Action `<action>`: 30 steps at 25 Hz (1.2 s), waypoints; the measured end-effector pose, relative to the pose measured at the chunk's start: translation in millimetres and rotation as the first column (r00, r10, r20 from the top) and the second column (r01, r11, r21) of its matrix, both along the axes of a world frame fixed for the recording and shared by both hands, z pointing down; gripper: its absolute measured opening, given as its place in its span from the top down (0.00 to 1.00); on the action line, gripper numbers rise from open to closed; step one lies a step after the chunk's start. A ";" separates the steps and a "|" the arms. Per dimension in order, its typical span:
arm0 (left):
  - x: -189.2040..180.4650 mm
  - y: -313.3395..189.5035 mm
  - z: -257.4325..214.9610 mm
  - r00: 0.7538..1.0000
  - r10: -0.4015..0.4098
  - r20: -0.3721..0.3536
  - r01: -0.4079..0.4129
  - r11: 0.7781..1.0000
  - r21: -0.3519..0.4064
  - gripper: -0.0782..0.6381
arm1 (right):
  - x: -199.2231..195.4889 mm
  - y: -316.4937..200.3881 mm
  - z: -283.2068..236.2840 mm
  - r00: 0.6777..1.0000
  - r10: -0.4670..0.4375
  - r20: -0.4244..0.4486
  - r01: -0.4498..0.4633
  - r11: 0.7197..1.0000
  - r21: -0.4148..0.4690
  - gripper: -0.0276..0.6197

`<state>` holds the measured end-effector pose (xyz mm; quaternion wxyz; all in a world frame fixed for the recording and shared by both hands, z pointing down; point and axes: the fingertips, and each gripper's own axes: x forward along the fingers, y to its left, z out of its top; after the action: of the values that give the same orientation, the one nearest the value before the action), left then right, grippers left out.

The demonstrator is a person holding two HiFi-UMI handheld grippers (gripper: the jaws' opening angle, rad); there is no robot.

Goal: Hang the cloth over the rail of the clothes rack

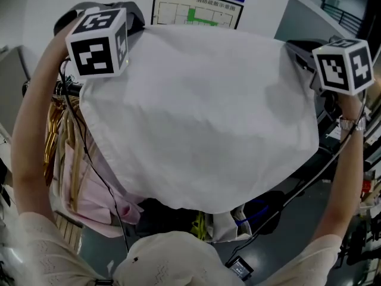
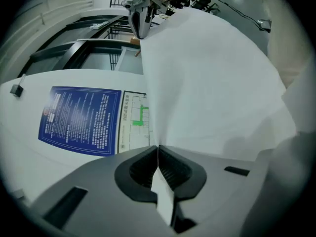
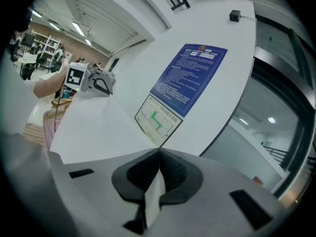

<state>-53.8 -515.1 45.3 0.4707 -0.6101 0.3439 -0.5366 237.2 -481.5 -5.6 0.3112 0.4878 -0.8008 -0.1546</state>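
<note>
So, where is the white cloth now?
In the head view the white cloth spreads across the middle, held up between the left gripper and the right gripper.

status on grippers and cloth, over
Left gripper shut on cloth corner, right gripper shut on other corner. Cloth spread between them, held up, not hung yet. Hangers and pink garment below at left.

You see dim, even indoor light; ceiling strip lights [image 3: 78, 27] glow in your right gripper view. Both gripper views bend strongly and blacken at the corners.
</note>
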 end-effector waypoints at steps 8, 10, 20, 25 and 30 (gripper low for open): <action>3.6 -15.1 65.7 1.000 -0.003 0.031 0.007 0.992 -0.129 0.87 | 10.4 -21.6 91.5 0.998 -0.001 -0.056 -0.010 0.982 -0.191 0.93; 2.7 -16.2 79.2 1.000 -0.002 0.030 0.007 0.987 -0.158 0.87 | 12.6 -25.3 100.6 0.999 0.009 -0.051 -0.019 0.980 -0.200 0.93; -12.9 -33.8 65.3 0.994 -0.004 -0.112 -0.003 0.998 -0.063 0.70 | 17.6 -35.1 97.5 0.994 0.045 -0.097 -0.051 0.997 -0.061 0.84; -8.5 -21.2 21.3 0.983 0.056 -0.176 -0.037 0.994 0.106 0.70 | 12.4 -29.0 63.1 0.991 0.077 -0.109 -0.068 0.994 0.079 0.84; -6.5 31.2 -39.8 0.959 0.118 -0.258 -0.012 0.926 0.377 0.75 | 6.1 7.9 11.3 0.987 0.138 -0.076 -0.109 0.947 0.303 0.91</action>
<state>-60.3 -483.9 5.5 0.5427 -0.5900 0.4808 -0.3553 243.3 -473.6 5.7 0.2814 0.5706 -0.7201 -0.2769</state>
